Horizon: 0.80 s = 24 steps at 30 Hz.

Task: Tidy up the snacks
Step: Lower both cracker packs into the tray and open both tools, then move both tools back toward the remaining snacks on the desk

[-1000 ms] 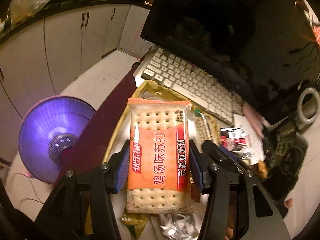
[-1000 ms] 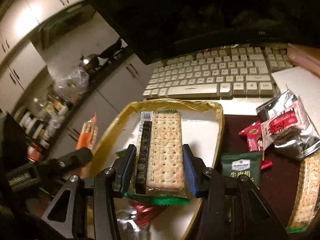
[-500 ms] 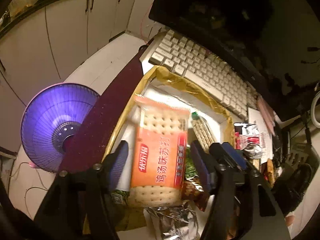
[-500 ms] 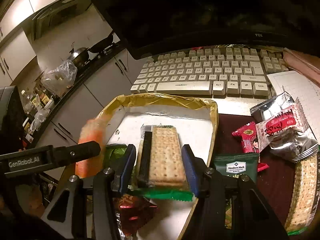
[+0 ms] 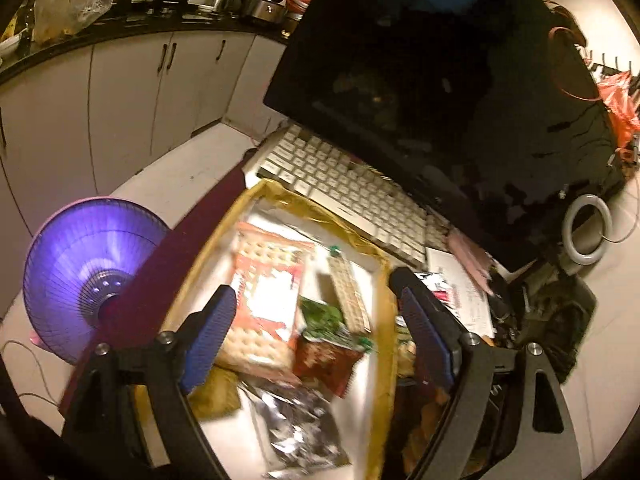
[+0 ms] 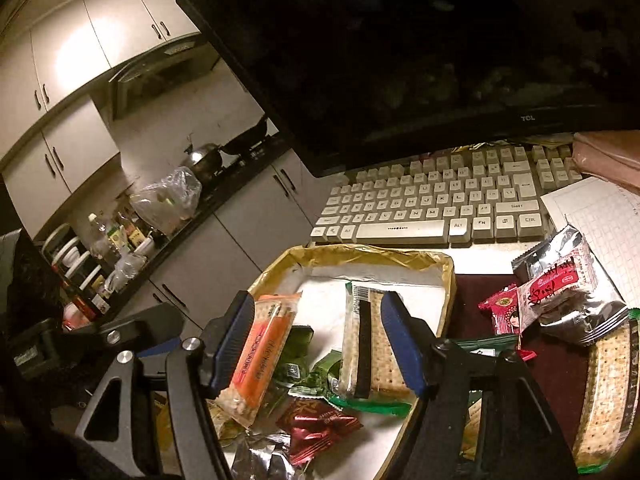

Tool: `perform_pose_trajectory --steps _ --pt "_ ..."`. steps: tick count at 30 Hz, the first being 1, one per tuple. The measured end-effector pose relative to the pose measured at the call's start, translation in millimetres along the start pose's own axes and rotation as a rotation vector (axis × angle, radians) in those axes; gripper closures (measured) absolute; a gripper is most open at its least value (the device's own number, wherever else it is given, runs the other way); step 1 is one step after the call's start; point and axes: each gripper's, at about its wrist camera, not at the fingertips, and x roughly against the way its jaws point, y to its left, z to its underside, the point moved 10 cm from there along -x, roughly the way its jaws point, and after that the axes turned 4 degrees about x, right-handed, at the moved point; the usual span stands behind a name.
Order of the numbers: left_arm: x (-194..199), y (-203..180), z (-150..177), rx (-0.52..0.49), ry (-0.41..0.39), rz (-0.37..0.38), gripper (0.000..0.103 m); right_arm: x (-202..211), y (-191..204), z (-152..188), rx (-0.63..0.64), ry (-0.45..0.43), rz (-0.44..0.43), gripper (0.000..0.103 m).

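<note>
Left wrist view: packets inside tray (image 5: 384,280) blurred, orange cracker pack (image 5: 266,300) print unreadable. Right wrist view: cracker pack (image 6: 604,400) right of tray cut by picture edge; silver wrapper (image 6: 256,460) at tray's near end cut off.

Colours showing under warm, dim light. Box (image 6: 448,276) is showing a gold rim and a white floor. Orange pack (image 6: 262,350) is showing orange and white print over pale, dotted crackers. Green pack (image 6: 374,350) is showing a clear wrap with a black strip, green ends, tan dotted crackers. Red sachet (image 6: 320,426) is showing dark red foil. Foil bags (image 6: 576,292) are showing silver with red-and-white labels. Pads (image 6: 238,342) are showing blue on black arms. Keyboard (image 6: 436,204) is showing cream keys. Monitor (image 6: 400,60) is showing black. Heater (image 5: 90,272) is glowing violet, ribbed. Table (image 6: 548,364) is showing maroon. Paper (image 6: 600,224) is showing a white grid.
</note>
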Motion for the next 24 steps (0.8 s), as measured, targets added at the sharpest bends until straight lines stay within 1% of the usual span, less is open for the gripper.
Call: perform_pose_trajectory --steps 2,4,6,9,11,15,18,20,22,24 --pt "-1.0 -9.4 7.4 -0.021 0.013 -0.002 0.018 7.9 -6.6 -1.5 -0.030 -0.010 -0.002 0.037" --pt "-0.4 -21.6 17.3 -0.056 0.028 0.006 0.018 22.0 -18.6 -2.3 -0.056 -0.032 0.054 0.037" --pt "0.0 -36.6 27.8 -0.105 0.041 0.008 0.018 39.8 -29.2 0.9 -0.085 -0.050 0.049 0.037" --pt "-2.0 -60.1 42.5 -0.172 0.056 0.016 0.018 70.3 -51.8 12.9 -0.125 -0.059 0.057 0.037" --pt "-8.7 -73.2 49.9 -0.208 0.070 0.019 0.018 89.2 -70.8 25.3 -0.133 -0.047 0.090 0.037" --pt "-30.9 -100.9 71.2 -0.276 0.116 -0.002 0.018 119.0 -106.3 47.4 -0.161 -0.025 0.160 0.037" --pt "-44.8 -112.0 83.8 -0.318 0.130 -0.017 0.018 140.2 -128.7 64.2 -0.191 -0.017 0.200 0.037" --pt "-48.9 -117.7 88.9 -0.342 0.121 -0.025 0.018 152.1 -137.2 70.9 -0.219 -0.018 0.215 0.039" --pt "-52.9 -120.5 93.6 -0.357 0.127 -0.030 0.018 164.1 -145.0 70.9 -0.235 -0.036 0.244 0.049" --pt "-55.9 -124.3 100.1 -0.362 0.150 -0.027 0.018 174.2 -156.4 70.3 -0.245 -0.055 0.312 0.058"
